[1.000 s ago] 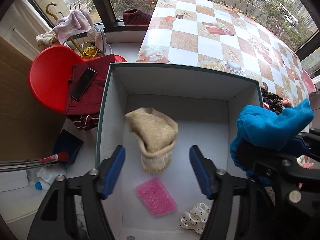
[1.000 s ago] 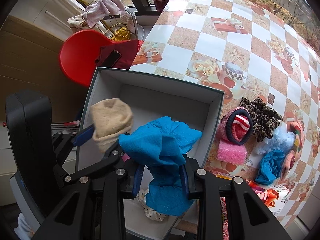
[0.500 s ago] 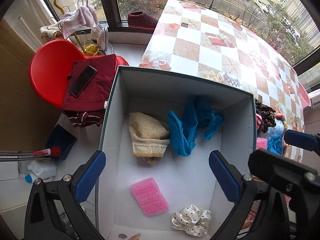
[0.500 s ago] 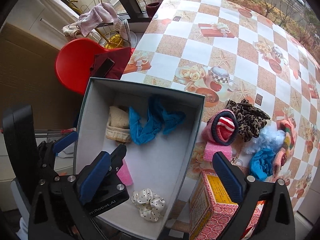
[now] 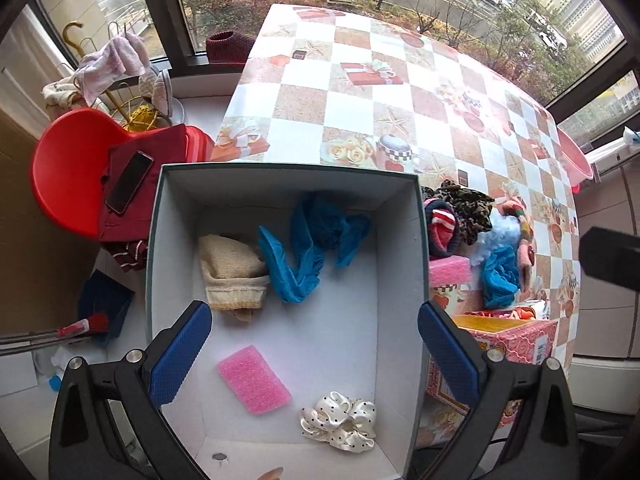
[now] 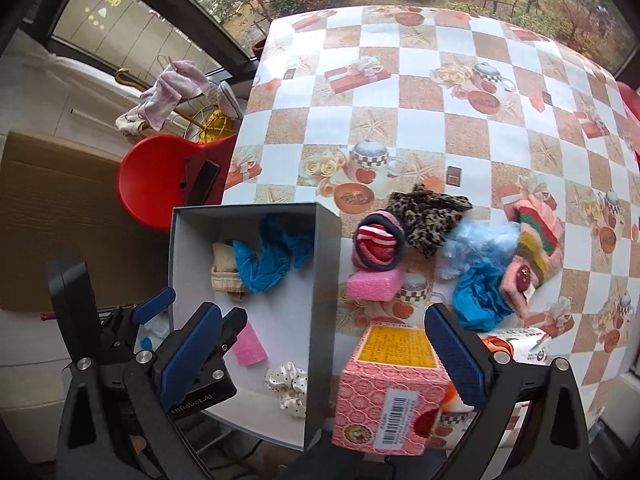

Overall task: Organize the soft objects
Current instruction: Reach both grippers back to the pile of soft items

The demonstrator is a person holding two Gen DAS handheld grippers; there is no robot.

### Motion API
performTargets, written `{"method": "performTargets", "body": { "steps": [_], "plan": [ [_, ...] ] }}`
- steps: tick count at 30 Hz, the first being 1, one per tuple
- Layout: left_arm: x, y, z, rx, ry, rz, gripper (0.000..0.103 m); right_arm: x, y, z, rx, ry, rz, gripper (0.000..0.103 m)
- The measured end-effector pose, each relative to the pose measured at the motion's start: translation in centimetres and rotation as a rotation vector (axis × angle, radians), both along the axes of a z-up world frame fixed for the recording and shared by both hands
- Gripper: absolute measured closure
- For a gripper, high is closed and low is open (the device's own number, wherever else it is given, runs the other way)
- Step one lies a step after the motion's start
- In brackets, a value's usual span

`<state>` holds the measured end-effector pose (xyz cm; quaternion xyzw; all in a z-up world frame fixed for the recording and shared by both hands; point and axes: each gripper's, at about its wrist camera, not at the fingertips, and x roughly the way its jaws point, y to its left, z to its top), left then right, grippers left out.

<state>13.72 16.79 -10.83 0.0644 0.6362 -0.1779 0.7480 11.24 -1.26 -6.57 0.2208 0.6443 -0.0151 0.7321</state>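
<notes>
A white open box holds a beige knit piece, a blue cloth, a pink sponge and a white dotted scrunchie. My left gripper is open and empty above the box. My right gripper is open and empty over the box's right wall. On the table to the right lie a rolled red striped sock, a leopard cloth, a pink sponge, a pale blue puff, another blue cloth and a pink knit piece.
A pink carton stands by the box's right wall, under my right gripper. The checkered tablecloth stretches back to the window. A red chair with maroon clothes and a phone stands left of the box.
The beige piece dropped from my left gripper into the box. My right gripper opened and let the blue cloth fall in, then moved right toward the pile. Both grippers pulled back.
</notes>
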Motion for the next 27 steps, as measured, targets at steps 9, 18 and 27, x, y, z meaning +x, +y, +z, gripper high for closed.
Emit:
{"method": "performTargets", "body": {
  "steps": [9, 18, 27],
  "plan": [
    [-0.8, -4.8, 1.3, 0.0, 0.001, -0.087, 0.0, -4.9, -9.7, -0.2, -0.006, 0.052, -0.187, 0.001],
    [-1.3, -9.9, 1.2, 0.031, 0.032, -0.158, 0.0, -8.6, -17.1, -5.0, -0.003, 0.169, -0.323, 0.001],
    [-0.4, -12.4, 0.3, 0.061, 0.085, -0.13, 0.0, -6.4, -16.1, -11.4, 0.095, 0.256, -0.24, 0.001]
  ]
}}
